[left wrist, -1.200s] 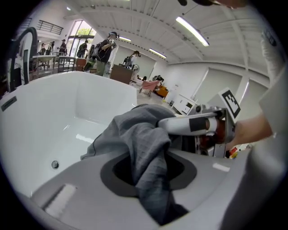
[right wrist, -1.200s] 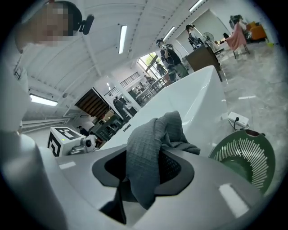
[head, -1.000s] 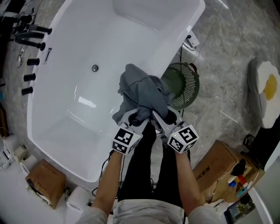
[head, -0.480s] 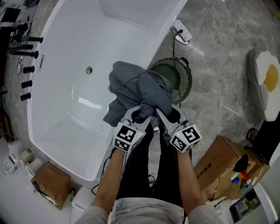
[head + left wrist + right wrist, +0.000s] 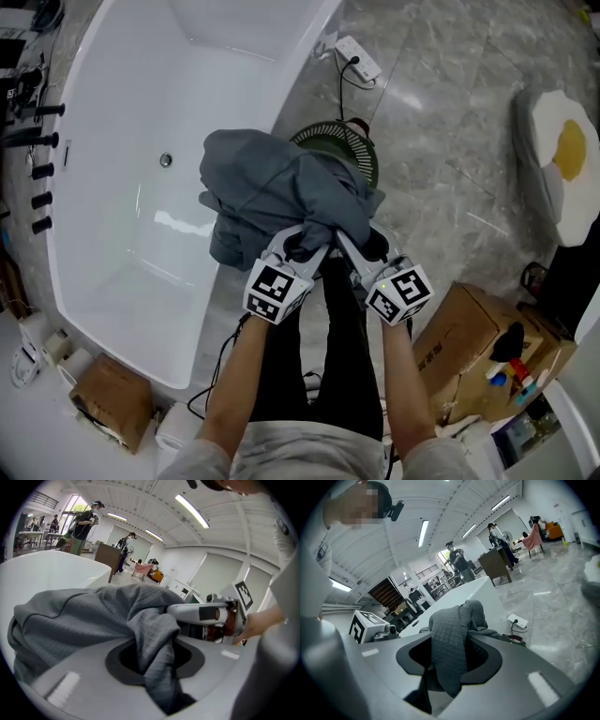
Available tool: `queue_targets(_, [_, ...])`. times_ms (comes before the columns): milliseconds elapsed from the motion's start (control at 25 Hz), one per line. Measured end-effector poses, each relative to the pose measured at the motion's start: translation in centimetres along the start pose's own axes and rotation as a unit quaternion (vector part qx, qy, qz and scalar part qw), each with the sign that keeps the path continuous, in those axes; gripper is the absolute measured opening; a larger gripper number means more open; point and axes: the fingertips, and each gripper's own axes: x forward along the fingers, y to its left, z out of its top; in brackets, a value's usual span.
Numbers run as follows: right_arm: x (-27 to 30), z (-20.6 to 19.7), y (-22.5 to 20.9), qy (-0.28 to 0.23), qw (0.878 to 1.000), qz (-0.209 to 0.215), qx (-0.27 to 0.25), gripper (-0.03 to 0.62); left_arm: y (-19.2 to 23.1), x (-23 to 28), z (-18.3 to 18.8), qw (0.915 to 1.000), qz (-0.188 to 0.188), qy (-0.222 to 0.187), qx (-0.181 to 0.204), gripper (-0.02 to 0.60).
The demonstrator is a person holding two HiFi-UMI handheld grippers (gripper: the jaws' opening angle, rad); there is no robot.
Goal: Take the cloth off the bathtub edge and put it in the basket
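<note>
A grey cloth (image 5: 281, 192) hangs bunched in the air over the bathtub's near rim (image 5: 309, 89), held from both sides. My left gripper (image 5: 298, 242) is shut on a fold of the cloth (image 5: 150, 639). Right beside it, my right gripper (image 5: 339, 240) is shut on another fold of the cloth (image 5: 447, 653). The dark green round basket (image 5: 347, 150) stands on the floor beside the tub, just beyond the cloth and partly hidden by it.
The white bathtub (image 5: 141, 141) fills the left, with black taps (image 5: 37, 169) on its far side. A white power strip (image 5: 358, 58) and its cable lie on the grey floor past the basket. Cardboard boxes (image 5: 469, 352) stand at right and lower left (image 5: 108, 398).
Both grippers have carried the cloth together away from the tub's inside, across its rim and toward the basket. The grips have not changed.
</note>
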Motion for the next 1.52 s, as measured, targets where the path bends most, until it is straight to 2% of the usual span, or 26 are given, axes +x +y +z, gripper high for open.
queue_targets(200, [-1.6, 0.3, -2.5, 0.004, 1.0, -0.01, -0.003, 0.143, -1.6, 2.6, 0.2, 0.9999, -0.012, 0.002, -0.012, 0.163])
queue_targets(640, [-4.8, 0.2, -6.9, 0.007, 0.999, -0.041, 0.002, 0.143, -4.8, 7.1, -0.1, 0.9987, -0.045, 0.018, -0.015, 0.161])
queue_targets(880, [-4.8, 0.2, -8.2, 0.008, 0.998, -0.054, 0.006, 0.143, -4.9, 8.3, -0.1, 0.9978, -0.057, 0.022, -0.026, 0.159])
queue_targets(1200, [0.4, -2.5, -8.4, 0.047, 0.998, -0.035, 0.018, 0.144, 0.1, 8.1, -2.5, 0.9981, -0.015, 0.039, -0.046, 0.158])
queue_targets(1520, [5.6, -5.7, -9.4, 0.103, 0.994, -0.019, 0.024, 0.147, 5.0, 8.7, -5.4, 0.9945, 0.039, 0.042, -0.088, 0.158])
